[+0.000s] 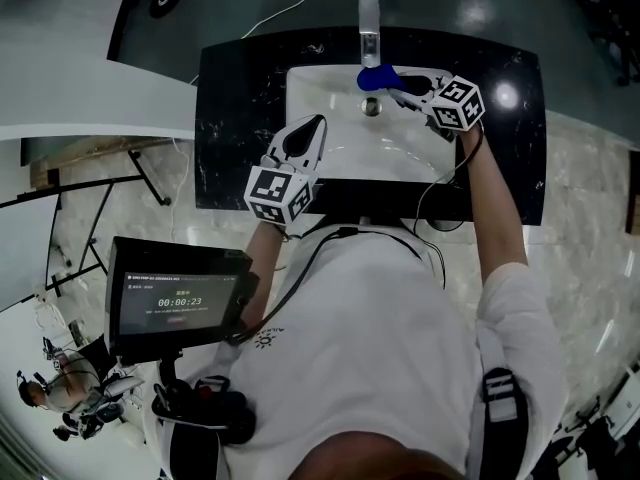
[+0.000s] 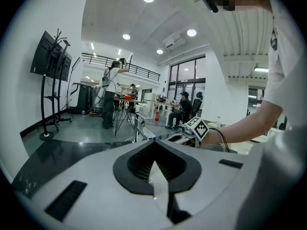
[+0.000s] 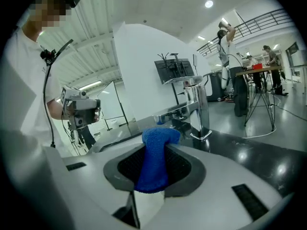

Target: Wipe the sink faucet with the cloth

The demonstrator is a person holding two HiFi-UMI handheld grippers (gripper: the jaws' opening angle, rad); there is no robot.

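Seen from my head, a white sink (image 1: 400, 148) is set in a black marble desk (image 1: 230, 118), and a chrome faucet (image 1: 369, 23) stands at the sink's 12 o'clock edge with its spout reaching toward me over the basin. My right tool (image 1: 393, 81) comes in from about 2 o'clock and is clamped on a blue cloth (image 1: 374, 77), which is bunched just under the tip of the spout, above the drain (image 1: 372, 106). I cannot tell whether the cloth touches the metal. In the right tool's own view the cloth (image 3: 153, 166) stands upright between the jaws of the right tool (image 3: 160, 145), and its folded top pokes out past them with the faucet (image 3: 199, 109) just behind it. My left tool (image 1: 318, 121) hangs over the sink's 8 o'clock rim, well apart from the faucet. In its own view the jaws of the left tool (image 2: 154, 145) are pressed together with nothing between them.
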